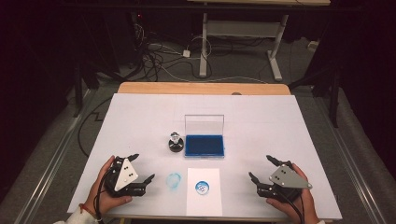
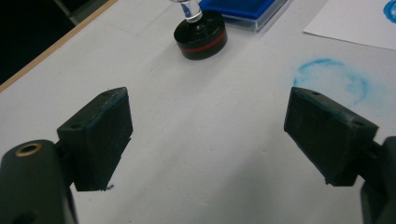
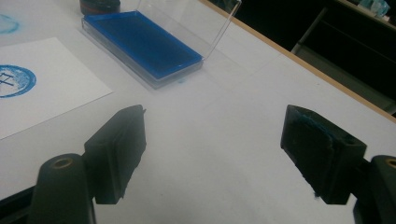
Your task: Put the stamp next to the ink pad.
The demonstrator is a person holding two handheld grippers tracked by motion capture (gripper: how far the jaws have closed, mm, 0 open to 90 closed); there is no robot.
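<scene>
A round black stamp [image 1: 175, 143] [image 2: 201, 33] with a clear knob stands upright on the white table, left of an open blue ink pad [image 1: 204, 145] [image 3: 142, 44] whose clear lid stands up behind it. In front of the pad lies a white paper sheet [image 1: 204, 201] [image 3: 56, 93] bearing a round blue stamp print [image 1: 202, 187] [image 3: 14, 80]. A faint blue ring smudge [image 1: 173, 180] [image 2: 331, 74] marks the table left of the sheet. My left gripper [image 1: 142, 168] [image 2: 208, 128] rests open at the front left, nothing between its jaws. My right gripper [image 1: 262, 169] [image 3: 215, 149] rests open at the front right, also empty.
The white table cover [image 1: 140, 116] ends at a wooden edge [image 1: 203, 87] at the back. Beyond it, cables and a desk frame [image 1: 243, 42] stand on the floor. A person's hands hold both grippers near the front edge.
</scene>
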